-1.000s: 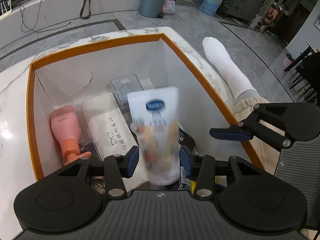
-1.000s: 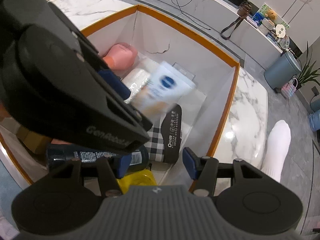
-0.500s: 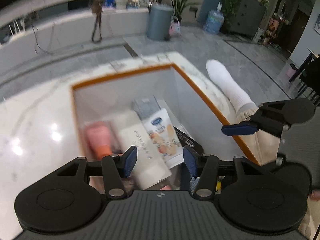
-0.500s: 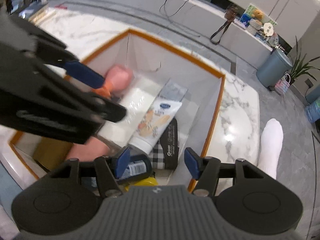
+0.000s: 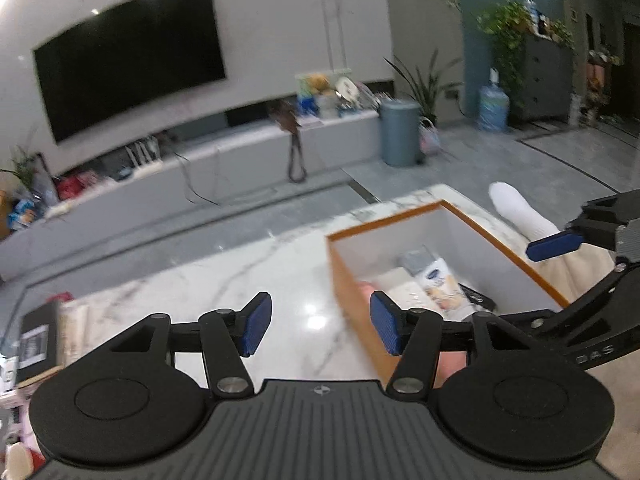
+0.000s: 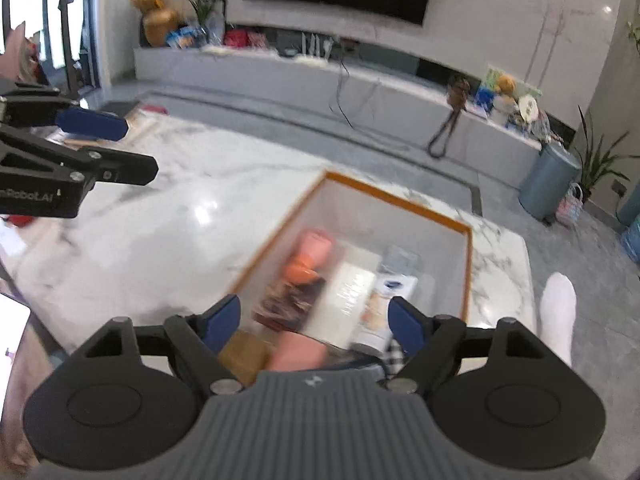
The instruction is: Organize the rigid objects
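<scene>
Lotion tube [image 5: 440,282] is parked in the orange-rimmed box [image 5: 384,226], nothing gripped right now.
Left gripper [image 5: 320,328] and right gripper [image 6: 316,324] are both spread wide and empty, held above the marble table [image 5: 256,276]. Looks like a between-picks step; next, something from the blurry pile at far left [image 5: 36,344] probably gets lined up and pinched.

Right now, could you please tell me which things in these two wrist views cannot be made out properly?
- Pink bottle, right wrist view: motion blur; its label is unreadable.
- White tube, left wrist view: too small and blurred; print illegible.
- Near end of the orange-rimmed box, both views: hidden behind the right gripper body and the left gripper finger.
- Dark box, left wrist view: blurred, near the left edge.
</scene>
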Demonstrator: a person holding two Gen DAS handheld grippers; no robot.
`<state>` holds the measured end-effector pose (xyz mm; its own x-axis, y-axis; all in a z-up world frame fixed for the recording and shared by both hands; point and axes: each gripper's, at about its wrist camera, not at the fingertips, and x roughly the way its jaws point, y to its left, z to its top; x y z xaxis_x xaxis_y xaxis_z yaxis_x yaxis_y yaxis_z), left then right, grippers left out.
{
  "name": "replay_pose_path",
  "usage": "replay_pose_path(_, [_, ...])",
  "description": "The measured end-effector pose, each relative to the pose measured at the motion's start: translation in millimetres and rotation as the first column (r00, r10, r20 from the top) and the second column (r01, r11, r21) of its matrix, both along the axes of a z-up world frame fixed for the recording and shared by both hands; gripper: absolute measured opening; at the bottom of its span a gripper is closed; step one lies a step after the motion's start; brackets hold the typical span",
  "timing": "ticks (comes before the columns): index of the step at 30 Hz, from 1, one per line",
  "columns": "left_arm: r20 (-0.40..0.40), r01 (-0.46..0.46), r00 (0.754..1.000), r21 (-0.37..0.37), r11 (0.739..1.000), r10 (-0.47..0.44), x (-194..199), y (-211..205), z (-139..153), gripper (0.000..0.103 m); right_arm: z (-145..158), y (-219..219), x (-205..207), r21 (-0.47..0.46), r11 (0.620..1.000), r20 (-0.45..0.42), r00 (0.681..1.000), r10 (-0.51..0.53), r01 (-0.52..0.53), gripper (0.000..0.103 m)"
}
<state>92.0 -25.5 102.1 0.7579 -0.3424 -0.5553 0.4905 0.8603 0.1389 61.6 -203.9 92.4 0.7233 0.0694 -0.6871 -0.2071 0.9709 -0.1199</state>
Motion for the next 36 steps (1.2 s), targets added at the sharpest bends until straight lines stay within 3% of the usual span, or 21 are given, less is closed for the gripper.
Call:
replay_pose_path(2, [0.038,-0.023,0.999,0.000,1.000,0.023,-11.8,12.6,1.9,0.078,4.7,10.1,-13.7,0.010,1.000,0.046,0.999,-0.010,0.010,0.085])
replay_pose_path(7, [0.110,-0.086,0.990,-0.016,0.996,0.088,-36.5,36.7,-3.2,0.091,4.0,27.7,-45.7,0.099,0.992,0.157,0.983,-0.095,0.080,0.086])
replay_pose_path(9, [0.119,-0.124,0.985,-0.022,0.992,0.126,-45.0,44.1,-7.9,0.091,-1.4,33.2,-55.7,0.140,0.984,0.187,0.973,-0.137,0.112,0.093])
replay_pose_path(12, [0.111,-0.162,0.980,-0.051,0.986,0.166,-54.3,53.4,-16.9,0.092,-14.3,41.5,-68.9,0.178,0.971,0.214,0.956,-0.198,0.161,0.094])
replay_pose_path(22, [0.117,-0.325,0.936,-0.083,0.942,0.333,-71.9,92.1,-48.0,0.101,-59.7,51.4,-82.3,0.199,0.952,0.241,0.930,-0.277,0.232,0.101])
replay_pose_path(29, [0.046,-0.399,0.913,-0.100,0.911,0.405,-70.3,113.3,-69.4,0.101,-74.9,54.4,-78.5,0.201,0.950,0.249,0.925,-0.287,0.241,0.101])
replay_pose_path(36, [0.038,-0.419,0.905,-0.102,0.902,0.424,-79.5,118.2,-78.8,0.101,-79.3,58.3,-80.1,0.171,0.956,0.265,0.923,-0.279,0.240,0.101])
